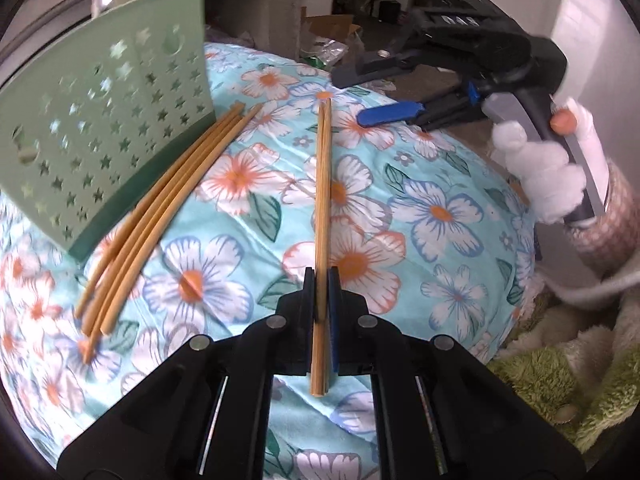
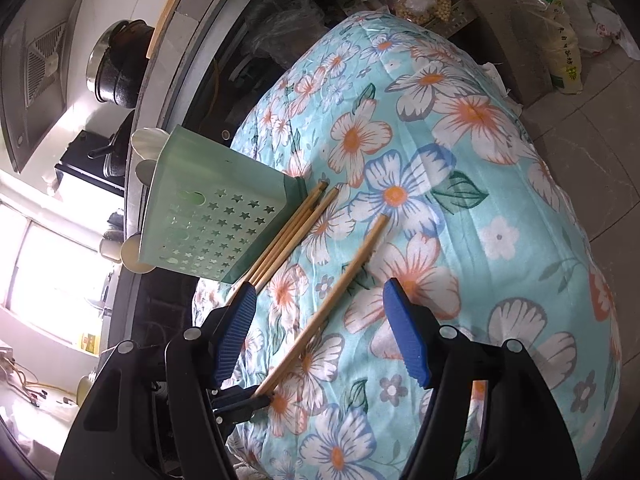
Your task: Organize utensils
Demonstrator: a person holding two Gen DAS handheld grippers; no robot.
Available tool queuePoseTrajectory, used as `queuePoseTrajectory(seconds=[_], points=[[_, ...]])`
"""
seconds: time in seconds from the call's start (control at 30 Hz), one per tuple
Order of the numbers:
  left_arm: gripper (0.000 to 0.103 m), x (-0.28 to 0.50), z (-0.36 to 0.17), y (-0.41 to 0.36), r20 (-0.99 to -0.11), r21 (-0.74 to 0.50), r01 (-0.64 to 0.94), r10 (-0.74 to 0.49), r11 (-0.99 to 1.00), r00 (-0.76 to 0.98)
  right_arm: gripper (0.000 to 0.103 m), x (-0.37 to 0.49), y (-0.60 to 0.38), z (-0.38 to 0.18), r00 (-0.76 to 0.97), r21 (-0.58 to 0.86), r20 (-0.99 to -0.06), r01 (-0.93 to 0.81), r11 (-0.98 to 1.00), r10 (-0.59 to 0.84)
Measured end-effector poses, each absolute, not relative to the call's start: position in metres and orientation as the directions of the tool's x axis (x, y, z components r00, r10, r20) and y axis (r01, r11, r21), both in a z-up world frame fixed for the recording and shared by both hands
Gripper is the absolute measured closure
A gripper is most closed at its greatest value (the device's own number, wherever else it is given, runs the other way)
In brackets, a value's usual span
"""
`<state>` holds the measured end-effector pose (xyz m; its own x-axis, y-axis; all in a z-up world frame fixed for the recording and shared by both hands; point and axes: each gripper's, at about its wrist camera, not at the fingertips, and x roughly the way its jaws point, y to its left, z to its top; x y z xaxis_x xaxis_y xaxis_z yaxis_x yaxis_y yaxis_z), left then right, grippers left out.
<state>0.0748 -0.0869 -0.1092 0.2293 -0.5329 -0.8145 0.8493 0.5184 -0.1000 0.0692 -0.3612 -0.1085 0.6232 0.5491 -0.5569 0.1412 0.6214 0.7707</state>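
**Chopsticks pinched near one end**

My left gripper [image 1: 321, 280] is clamped on a chopstick pair [image 1: 323, 184] lying on the cloth [image 1: 440, 216]; my right gripper [image 2: 320, 316] hangs apart, empty. The sticks look light, stiff and slick; gripped this near the end, they may pivot. More sticks [image 1: 160, 216] lie touching the holder [image 1: 120, 128].

Left gripper [image 1: 322, 280]: black plastic body, two black arms with round silver screws at the pivots, shiny metal rails at 6 o'clock, one blue ribbed pad and one dark pad. Right gripper [image 2: 320, 320]: same black frame, silver screws, two blue ribbed pads [image 2: 236, 332]. From the left camera it appeared at 2 o'clock with a grey handle. The hand [image 1: 540, 168] on it wore a fluffy white glove; the sleeve [image 1: 616, 216] was pink-beige knit.
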Motion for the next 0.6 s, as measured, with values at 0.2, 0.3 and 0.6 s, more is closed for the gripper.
queuePoseTrajectory(seconds=[0.2,0.3,0.6], points=[[0.097,0.096,-0.112,-0.075,-0.782,-0.271,0.763,-0.596,0.587,0.181,0.038,0.07,-0.358,-0.108,0.612,0.77,-0.561,0.138,0.623,0.557],[0.097,0.104,-0.111,-0.072,-0.771,-0.319,0.73,-0.614,0.604,0.171,0.038,0.07,-0.357,-0.11,0.607,0.769,-0.565,0.143,0.623,0.559],[0.097,0.119,-0.105,-0.069,-0.758,-0.357,0.679,-0.624,0.641,0.19,0.038,0.073,-0.354,-0.12,0.583,0.758,-0.594,0.177,0.628,0.553]])
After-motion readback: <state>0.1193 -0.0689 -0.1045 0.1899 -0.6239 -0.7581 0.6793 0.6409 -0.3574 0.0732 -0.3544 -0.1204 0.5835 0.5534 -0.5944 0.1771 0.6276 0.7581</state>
